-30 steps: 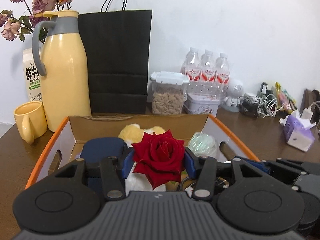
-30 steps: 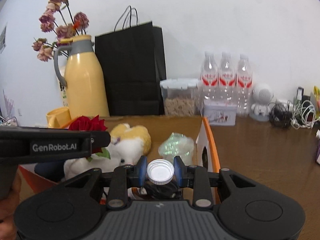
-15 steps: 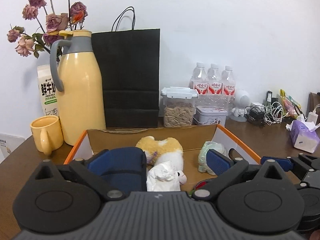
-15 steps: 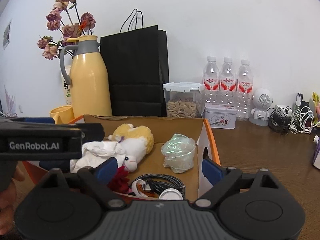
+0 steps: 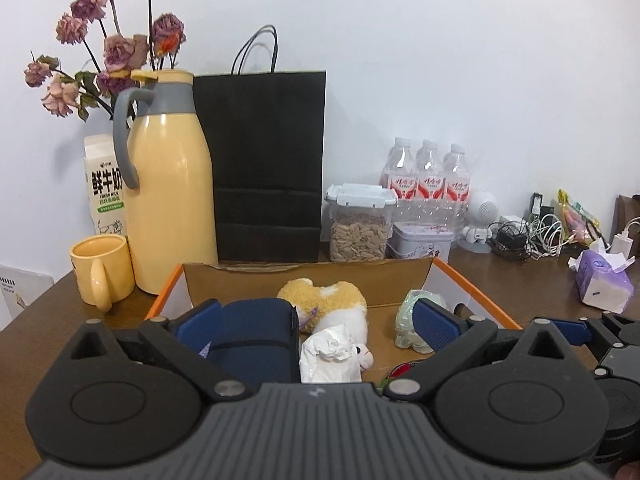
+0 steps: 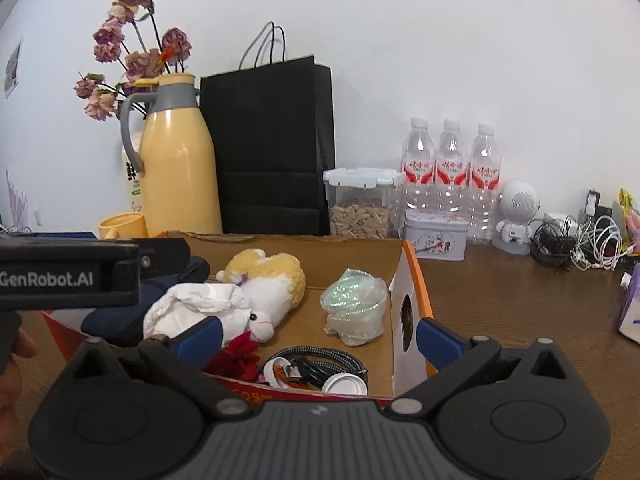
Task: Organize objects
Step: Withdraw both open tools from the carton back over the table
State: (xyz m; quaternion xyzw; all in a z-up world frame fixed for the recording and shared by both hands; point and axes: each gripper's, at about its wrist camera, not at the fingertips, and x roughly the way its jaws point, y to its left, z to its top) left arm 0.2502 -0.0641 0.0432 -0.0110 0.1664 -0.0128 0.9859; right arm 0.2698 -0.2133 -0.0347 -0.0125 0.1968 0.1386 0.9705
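Both empty and spread wide, left gripper and right gripper above the cardboard box; soft, light plush toy likely best pinched mid-body.

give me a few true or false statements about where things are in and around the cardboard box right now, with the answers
1. Both the left gripper and the right gripper are open and empty. True.
2. The red fabric rose is clamped in the left gripper. False: it lies in the orange-edged cardboard box.
3. The white round bottle cap lies in the box beside the coiled black braided cable. True.
4. The yellow ceramic mug sits inside the box. False: it stands on the table beside the tall yellow thermos jug.
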